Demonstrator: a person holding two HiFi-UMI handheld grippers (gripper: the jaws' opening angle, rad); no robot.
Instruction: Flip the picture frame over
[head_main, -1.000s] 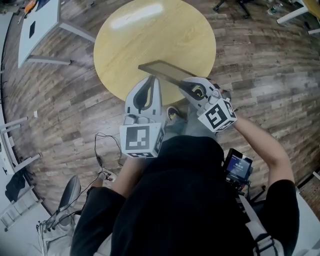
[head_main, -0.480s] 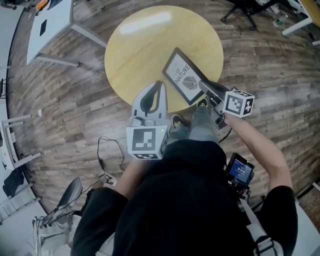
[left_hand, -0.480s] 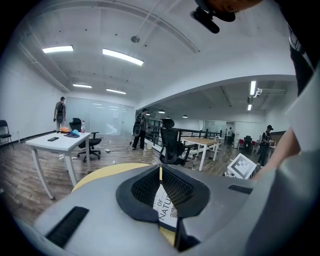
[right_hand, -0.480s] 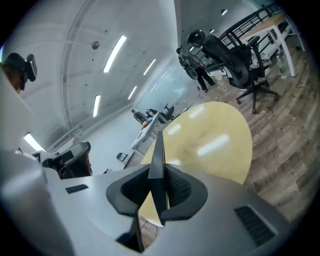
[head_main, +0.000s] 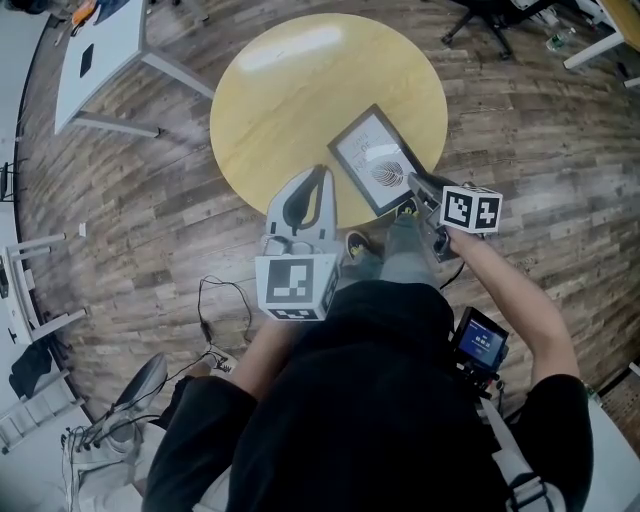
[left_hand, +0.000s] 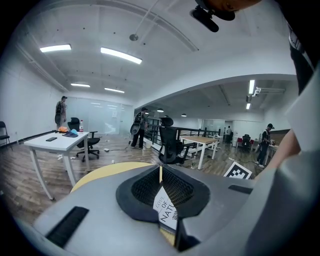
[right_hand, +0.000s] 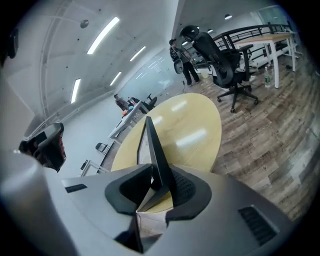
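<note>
Head view: the picture frame (head_main: 375, 160) lies print-up by the near edge of the round surface (head_main: 280, 90), corner inside the right tool (head_main: 413, 181); left gripper view: the left tool (left_hand: 160, 170) waits pressed together, empty, leaving room; right gripper view: jaws are opening round the frame's edge, likely releasing it.
</note>
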